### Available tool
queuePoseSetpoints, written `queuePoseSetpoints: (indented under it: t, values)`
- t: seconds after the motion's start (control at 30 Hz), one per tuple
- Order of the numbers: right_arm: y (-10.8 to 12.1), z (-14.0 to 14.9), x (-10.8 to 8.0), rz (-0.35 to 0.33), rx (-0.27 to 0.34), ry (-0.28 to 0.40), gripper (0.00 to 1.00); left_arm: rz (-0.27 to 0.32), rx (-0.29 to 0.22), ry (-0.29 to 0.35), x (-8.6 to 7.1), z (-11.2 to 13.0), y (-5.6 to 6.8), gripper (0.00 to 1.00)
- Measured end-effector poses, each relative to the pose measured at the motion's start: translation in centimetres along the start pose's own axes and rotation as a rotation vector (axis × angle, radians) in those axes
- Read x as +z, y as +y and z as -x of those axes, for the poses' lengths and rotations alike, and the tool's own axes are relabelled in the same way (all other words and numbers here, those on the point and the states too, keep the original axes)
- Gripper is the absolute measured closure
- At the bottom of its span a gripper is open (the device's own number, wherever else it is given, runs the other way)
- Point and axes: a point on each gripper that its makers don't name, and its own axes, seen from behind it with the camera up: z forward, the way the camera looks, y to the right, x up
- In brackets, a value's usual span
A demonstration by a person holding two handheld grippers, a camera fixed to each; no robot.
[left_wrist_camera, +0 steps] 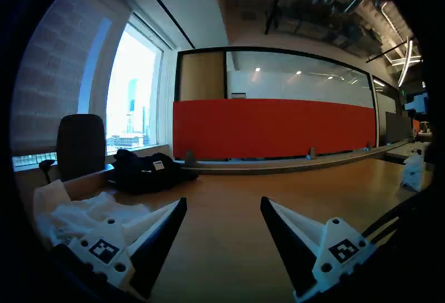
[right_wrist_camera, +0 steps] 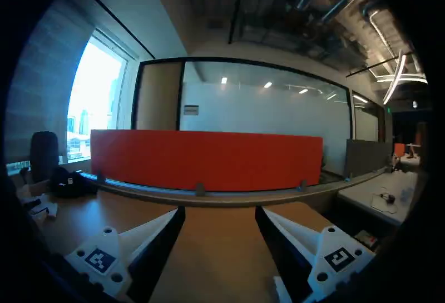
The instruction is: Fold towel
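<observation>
Desk (left_wrist_camera: 233, 219): big bare wooden top under both grippers. The risk here is that a cloth slides on smooth wood, so a one-sided pull would likely drag the heap along instead of opening it.
Bag (left_wrist_camera: 144, 172): black and slumped at the desk's back edge, just behind the towel. A wide sweep of the arm could catch it.
Towel (left_wrist_camera: 83, 214): a white crumpled heap near the desk's left end, with no corner showing. Pinch a bunch instead of a corner and the fold comes out lopsided. It also looks close enough to that end to be tugged off.
Left gripper (left_wrist_camera: 223, 199): fingers spread wide, nothing between them, pointing across the desk at the back edge. The towel lies off to its left, beside the left finger, not between the two, so closing now would catch only air.
Right gripper (right_wrist_camera: 218, 209): also wide and empty, aimed at the back edge. From here the towel is a small pale scrap far off to the left, well apart, and I cannot make out how it lies.
</observation>
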Motion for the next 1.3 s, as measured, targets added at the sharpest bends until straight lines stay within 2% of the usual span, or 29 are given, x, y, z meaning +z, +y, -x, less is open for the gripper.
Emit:
queuePoseSetpoints:
  t: [0.3,0.7,1.0,1.3]
  values:
    - [0.5,2.6,0.0,-0.011,0.033,-0.008,0.03,0.0,0.0,0.0,0.0,0.2,0.0,0.02]
    - [1.6,7.4,-0.2,-0.02,0.085,-0.015,0.03,0.0,0.0,0.001,0.0,0.2,0.0,0.02]
    - [2.0,10.8,-0.2,-0.021,0.068,-0.026,0.03,0.0,0.0,0.001,0.0,0.3,0.1,0.02]
    - [2.9,13.0,0.1,-0.013,0.105,-0.041,0.03,0.0,0.0,0.001,0.0,0.3,0.1,0.02]
